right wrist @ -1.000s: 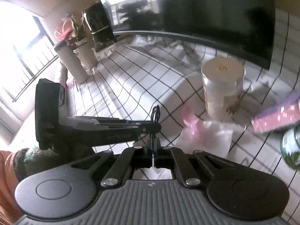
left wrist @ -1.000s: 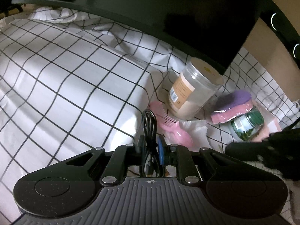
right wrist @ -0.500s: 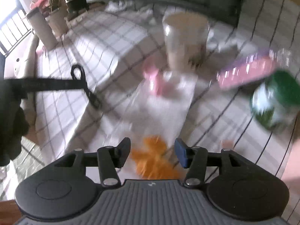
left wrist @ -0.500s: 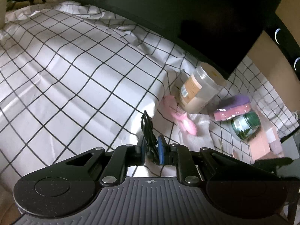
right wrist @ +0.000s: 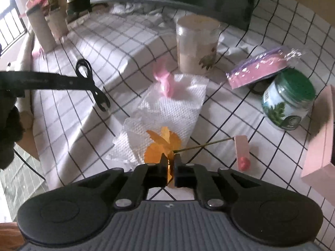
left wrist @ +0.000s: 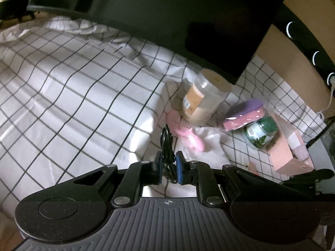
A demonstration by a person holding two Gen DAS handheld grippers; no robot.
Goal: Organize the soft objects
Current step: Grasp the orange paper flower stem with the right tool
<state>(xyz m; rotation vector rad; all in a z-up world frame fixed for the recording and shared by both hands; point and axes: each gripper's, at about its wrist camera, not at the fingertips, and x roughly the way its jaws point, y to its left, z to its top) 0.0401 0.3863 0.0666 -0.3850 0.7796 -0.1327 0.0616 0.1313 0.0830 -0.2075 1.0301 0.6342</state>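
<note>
Orange flower (right wrist: 163, 146) now between right gripper (right wrist: 170, 165) pads

No text can be read — the labels on the tan jar (left wrist: 193, 99) and green-lidded jar (right wrist: 286, 102) are blurred

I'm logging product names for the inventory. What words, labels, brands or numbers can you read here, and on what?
None can be read.
Clear tub: tan label, print blurred.
Green-lidded jar: leaf picture, barcode and round seal, too small to read.
Left gripper arm: faint lettering, illegible.

open checked cloth (left wrist: 73, 96) left, jars (left wrist: 201, 100) crowd right
</note>
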